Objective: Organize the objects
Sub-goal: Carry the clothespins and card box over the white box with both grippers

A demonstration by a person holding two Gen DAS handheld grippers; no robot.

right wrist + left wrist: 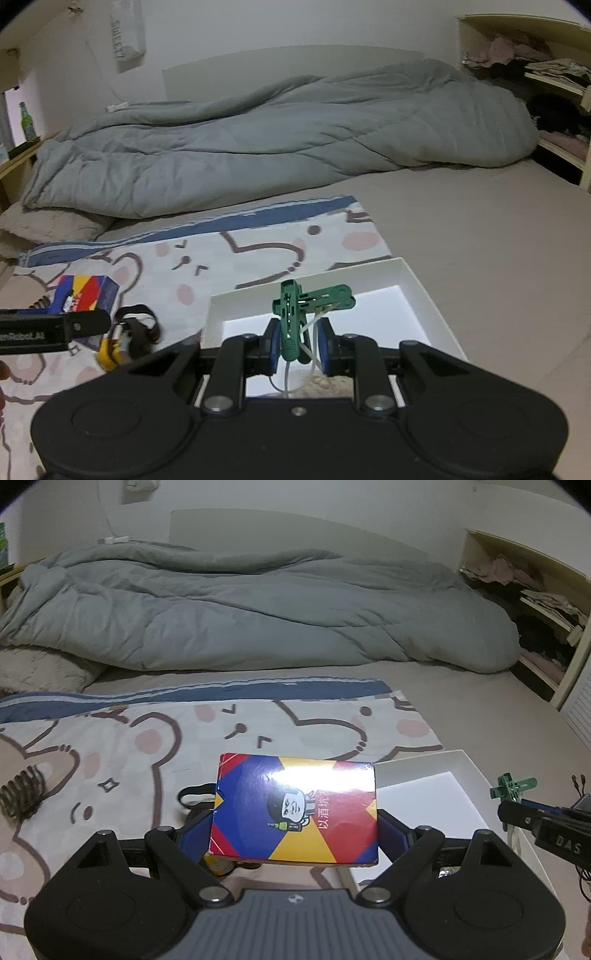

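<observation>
**Two grippers, one item each, one white box**

Both claws are loaded. The left gripper (295, 823) is spread wide and clamped on one colourful card box (295, 805) — blue, red and yellow with a cartoon face — held above the bear-print blanket (110, 760), right beside the white box (424, 771).

The right gripper (298, 345) is squeezed narrow on one bunch of green clothes pegs (295, 317) with white cord dangling — I count two pegs, maybe more hidden. It hangs over the white box's open inside.

On the blanket: one black band (138, 325), one yellow thing (109, 354), one coiled spring-like clip (22, 794). One grey duvet (240, 609) behind.
</observation>
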